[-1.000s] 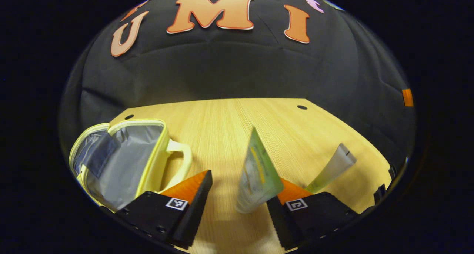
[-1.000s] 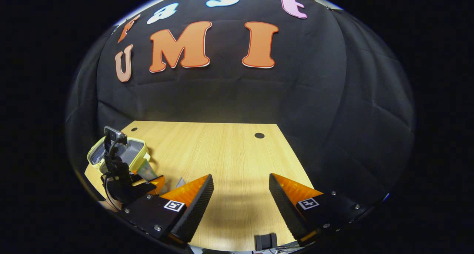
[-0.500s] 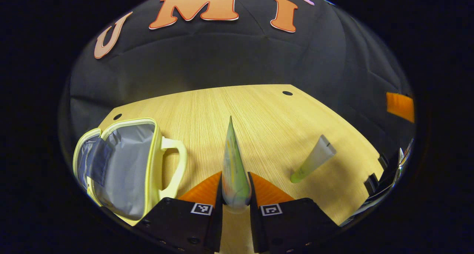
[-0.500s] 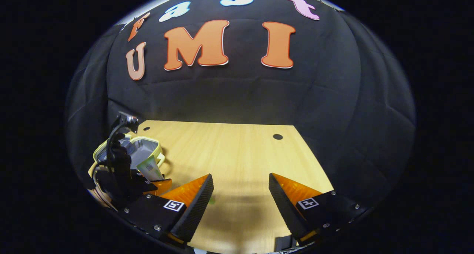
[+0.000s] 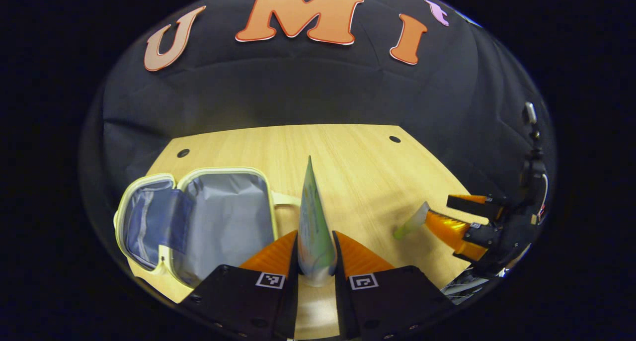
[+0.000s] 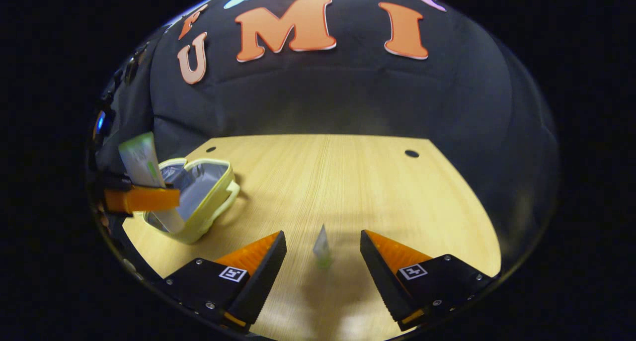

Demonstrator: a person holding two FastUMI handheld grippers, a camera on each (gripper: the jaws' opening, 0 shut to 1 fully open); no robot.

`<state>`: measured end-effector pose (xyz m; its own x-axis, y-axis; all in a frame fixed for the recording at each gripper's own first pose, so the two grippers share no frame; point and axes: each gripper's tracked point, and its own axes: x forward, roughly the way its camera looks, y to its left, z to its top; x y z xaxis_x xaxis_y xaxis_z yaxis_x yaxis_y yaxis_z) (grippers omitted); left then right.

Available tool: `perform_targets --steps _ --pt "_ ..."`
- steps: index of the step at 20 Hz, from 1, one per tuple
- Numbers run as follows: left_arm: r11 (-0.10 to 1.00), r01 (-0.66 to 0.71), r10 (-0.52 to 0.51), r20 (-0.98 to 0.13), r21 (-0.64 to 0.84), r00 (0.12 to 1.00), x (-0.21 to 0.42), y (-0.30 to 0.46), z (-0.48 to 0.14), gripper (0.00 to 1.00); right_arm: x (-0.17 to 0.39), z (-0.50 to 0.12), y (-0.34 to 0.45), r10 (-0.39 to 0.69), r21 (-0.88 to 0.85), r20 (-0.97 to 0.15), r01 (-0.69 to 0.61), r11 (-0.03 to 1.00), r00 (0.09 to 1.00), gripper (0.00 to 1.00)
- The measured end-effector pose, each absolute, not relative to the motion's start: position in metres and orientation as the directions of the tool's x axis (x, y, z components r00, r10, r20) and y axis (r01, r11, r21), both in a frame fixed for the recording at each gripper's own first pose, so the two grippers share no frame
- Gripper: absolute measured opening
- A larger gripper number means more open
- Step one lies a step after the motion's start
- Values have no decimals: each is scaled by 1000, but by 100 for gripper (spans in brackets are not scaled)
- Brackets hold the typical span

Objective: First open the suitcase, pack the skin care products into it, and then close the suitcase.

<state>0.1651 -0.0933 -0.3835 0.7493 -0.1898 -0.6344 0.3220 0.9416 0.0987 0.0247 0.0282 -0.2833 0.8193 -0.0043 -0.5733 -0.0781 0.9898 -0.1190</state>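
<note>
A: How far along?

B: At lower left, the pale yellow soft-sided suitcase (image 5: 198,216) lies open on the wooden counter (image 5: 343,152). The left tool (image 5: 316,254) is clamped on a pale green flat tube (image 5: 313,221), unpacked.

A: And right?

B: The right tool (image 6: 323,254) is spread around a small green tube (image 6: 322,246); packing and closing remain.

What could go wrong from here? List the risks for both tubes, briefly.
1. The left claw pinches its green tube near the bottom end, so the tall tube may swing or slip before reaching the open suitcase.
2. The right claw is open around the small tube lying on the table; closing off-centre could push it away.
</note>
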Motion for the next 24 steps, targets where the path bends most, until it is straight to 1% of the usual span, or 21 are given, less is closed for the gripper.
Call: perform_targets --steps 3,5,6,7,8,9,10,11,12,13,14,17,21,24 --pt "944 306 -158 -647 122 746 163 -68 -386 32 30 -318 22 -40 -118 -628 -45 992 778 95" --pt "950 293 -150 -663 109 733 159 -55 -391 32 36 -333 18 -68 -145 -650 -35 989 757 91" --pt "952 289 -149 -670 103 727 158 -50 -392 32 37 -340 17 -84 -159 -659 -29 987 748 83" --pt "952 289 -148 -675 100 723 158 -46 -395 33 39 -345 16 -94 -165 -669 -24 986 737 78" --pt "952 288 -145 -680 101 719 159 -43 -396 33 37 -349 16 -99 -166 -680 -21 986 726 63" --pt "952 288 -144 -683 102 716 160 -39 -397 33 37 -354 18 -99 -166 -693 -24 986 714 57" --pt "952 289 -144 -684 103 715 162 -37 -397 32 36 -358 16 -105 -171 -704 -24 985 702 54" --pt "951 292 -145 -685 104 714 162 -35 -397 32 35 -360 16 -107 -176 -712 -29 984 694 55" --pt "950 294 -146 -686 103 713 164 -34 -396 32 36 -363 15 -108 -178 -715 -30 984 691 41" --pt "950 296 -149 -689 100 710 164 -32 -397 33 35 -360 16 -108 -178 -720 -32 983 685 34" --pt "950 300 -155 -695 91 702 163 -31 -398 33 33 -361 16 -109 -175 -733 -31 984 672 33" --pt "948 308 -156 -725 80 670 158 -19 -396 33 24 -344 30 -66 -107 -756 -24 994 651 33" --pt "940 340 -189 -767 40 613 153 0 -374 33 15 -303 66 5 -28 -748 -38 999 664 32" --pt "929 366 -188 -793 47 580 161 21 -356 33 11 -277 96 56 23 -732 -57 998 679 32"
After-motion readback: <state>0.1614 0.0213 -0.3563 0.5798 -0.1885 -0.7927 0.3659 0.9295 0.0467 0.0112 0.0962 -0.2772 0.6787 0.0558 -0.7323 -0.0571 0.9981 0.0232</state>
